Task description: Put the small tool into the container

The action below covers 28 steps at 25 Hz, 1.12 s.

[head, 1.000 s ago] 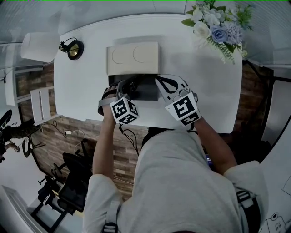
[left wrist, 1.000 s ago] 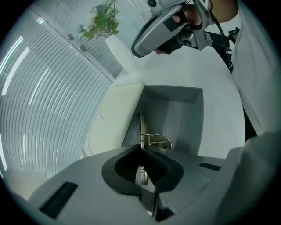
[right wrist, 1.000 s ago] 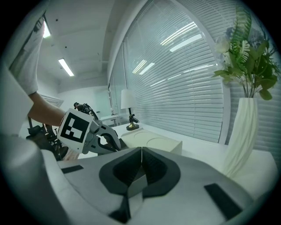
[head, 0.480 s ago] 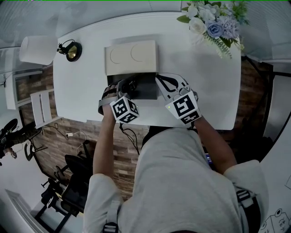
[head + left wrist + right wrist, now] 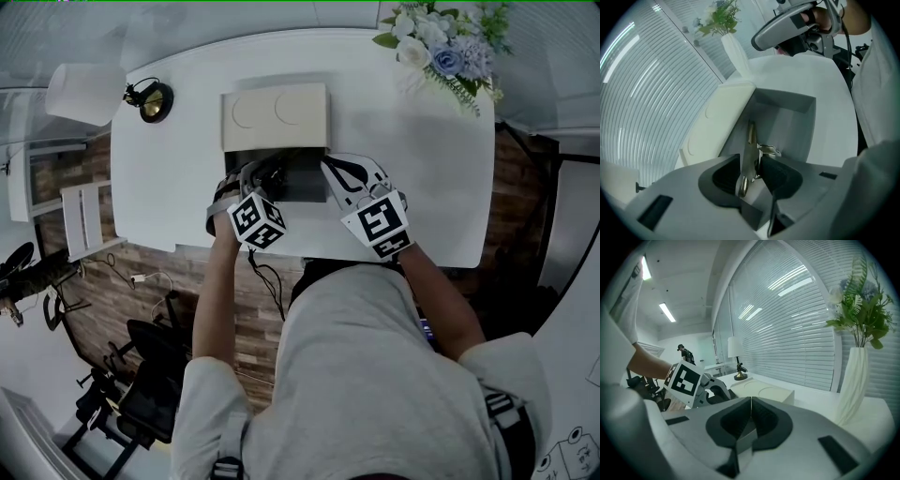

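The grey open container point(image 5: 307, 180) stands on the white table, its beige lid point(image 5: 276, 115) lying behind it. My left gripper point(image 5: 267, 174) reaches over the container's left near corner. In the left gripper view a small metal tool point(image 5: 749, 154) stands on edge between the jaws of the left gripper point(image 5: 751, 161), its far end pointing down into the container point(image 5: 787, 117). The jaws are opening, with a slight gap beside the tool. My right gripper point(image 5: 330, 165) hovers at the container's right side, and the right gripper view shows the right gripper point(image 5: 751, 400) shut and empty.
A small brass desk lamp point(image 5: 150, 100) stands at the table's far left. A white vase of flowers point(image 5: 441, 47) is at the far right corner, also showing as the vase point(image 5: 855, 380) in the right gripper view. The table's near edge point(image 5: 309, 258) runs just under both grippers.
Both grippers stay at the container's near side. The left one has edged slightly forward over the container.
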Each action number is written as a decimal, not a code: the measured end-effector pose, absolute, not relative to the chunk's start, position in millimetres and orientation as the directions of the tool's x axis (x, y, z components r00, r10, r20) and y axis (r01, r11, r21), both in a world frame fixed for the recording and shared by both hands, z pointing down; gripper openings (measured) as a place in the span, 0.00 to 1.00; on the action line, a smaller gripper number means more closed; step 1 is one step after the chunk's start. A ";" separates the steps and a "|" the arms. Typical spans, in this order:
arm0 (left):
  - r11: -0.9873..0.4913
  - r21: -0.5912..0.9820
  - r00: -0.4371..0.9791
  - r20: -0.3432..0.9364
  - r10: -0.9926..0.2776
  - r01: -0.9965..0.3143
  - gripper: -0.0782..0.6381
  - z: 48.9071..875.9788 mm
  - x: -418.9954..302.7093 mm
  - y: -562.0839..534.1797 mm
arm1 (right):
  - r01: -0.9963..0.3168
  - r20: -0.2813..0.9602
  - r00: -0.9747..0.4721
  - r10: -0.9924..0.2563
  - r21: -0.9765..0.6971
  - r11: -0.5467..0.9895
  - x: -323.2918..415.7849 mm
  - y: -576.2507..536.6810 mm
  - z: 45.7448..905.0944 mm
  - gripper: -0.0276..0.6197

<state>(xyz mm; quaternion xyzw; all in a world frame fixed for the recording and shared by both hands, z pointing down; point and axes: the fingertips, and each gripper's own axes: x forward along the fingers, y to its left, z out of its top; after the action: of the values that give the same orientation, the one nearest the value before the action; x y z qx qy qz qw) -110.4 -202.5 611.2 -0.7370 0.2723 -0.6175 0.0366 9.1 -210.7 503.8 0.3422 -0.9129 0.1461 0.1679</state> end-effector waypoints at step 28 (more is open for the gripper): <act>-0.739 -0.310 0.212 0.828 -0.519 -0.598 0.32 568.6 -124.8 -160.6 | -0.672 0.413 -0.704 -0.577 -0.128 0.729 -7.2 -149.3 488.2 0.08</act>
<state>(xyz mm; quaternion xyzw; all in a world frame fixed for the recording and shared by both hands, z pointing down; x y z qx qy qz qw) -124.8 -160.6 568.6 -0.7775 0.3590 -0.5149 -0.0385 -7.2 -149.3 488.2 0.3420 -0.9131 0.1356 0.1756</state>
